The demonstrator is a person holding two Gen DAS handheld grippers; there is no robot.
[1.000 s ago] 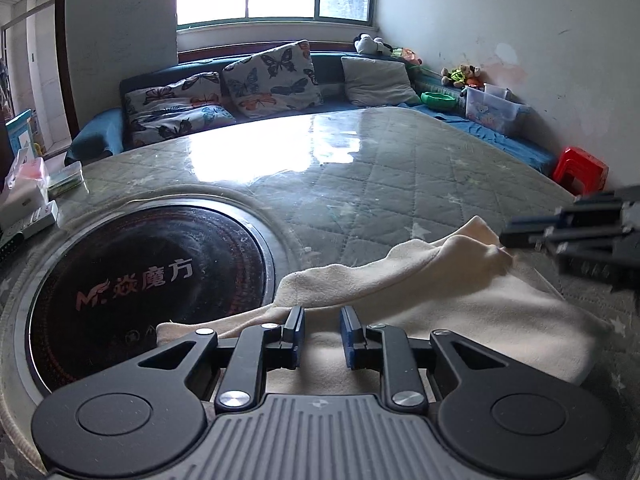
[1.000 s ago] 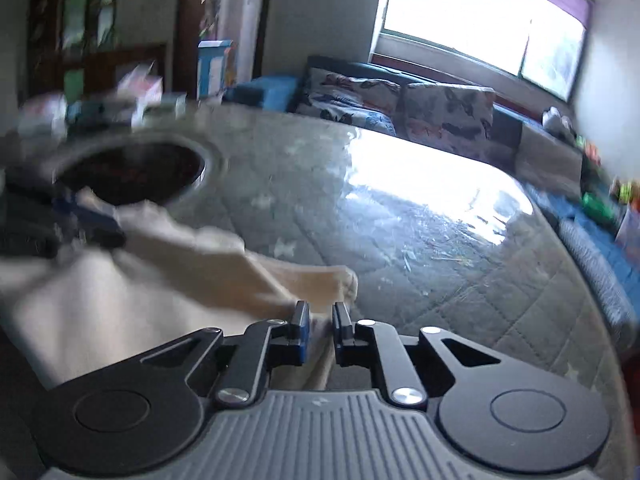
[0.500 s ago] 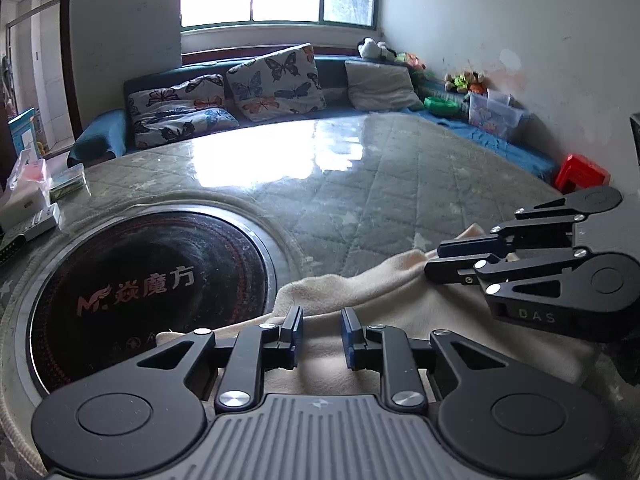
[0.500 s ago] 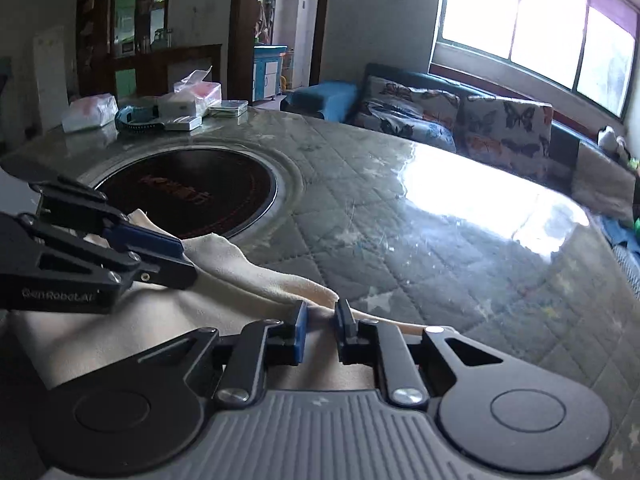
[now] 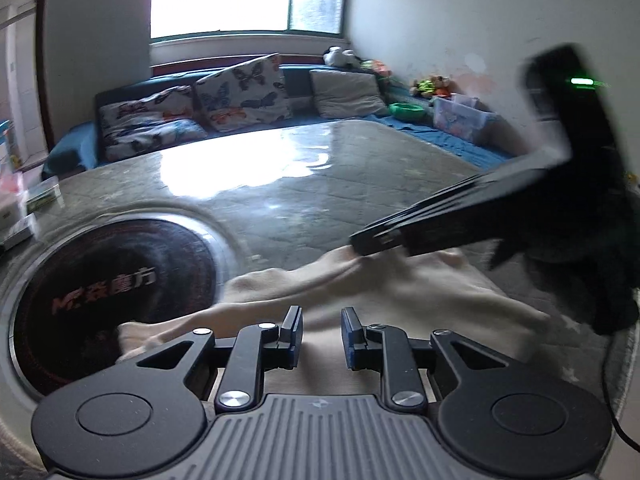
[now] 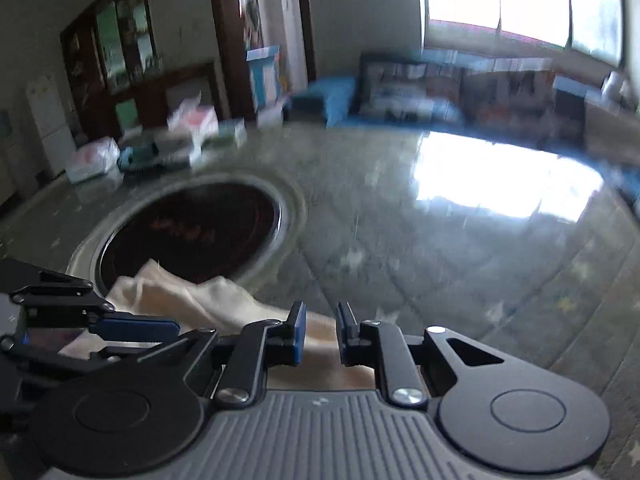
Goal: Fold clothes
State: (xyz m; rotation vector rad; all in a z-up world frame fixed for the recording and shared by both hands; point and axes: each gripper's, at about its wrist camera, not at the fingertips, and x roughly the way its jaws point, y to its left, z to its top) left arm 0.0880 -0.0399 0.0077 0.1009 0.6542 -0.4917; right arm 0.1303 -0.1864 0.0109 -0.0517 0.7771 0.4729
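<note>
A cream cloth (image 5: 400, 292) lies crumpled on the round quilted table, its left end over the dark hotplate. It also shows in the right wrist view (image 6: 192, 300). My left gripper (image 5: 320, 334) sits over the cloth's near edge with a narrow gap between its jaws and cloth under them. My right gripper (image 6: 320, 330) also has a narrow gap, with cloth below it. In the left wrist view the right gripper (image 5: 376, 240) reaches in from the right, its tip at a raised fold of the cloth. The view is blurred.
A round black hotplate (image 5: 112, 280) with red lettering is set into the table at left. Boxes and bags (image 6: 176, 140) stand at the table's far left edge. A sofa with butterfly cushions (image 5: 240, 96) runs behind the table under the window.
My right gripper has swung left across the cloth and drawn a fold toward the middle. The cloth is more bunched. My left gripper has stayed at the near edge.
</note>
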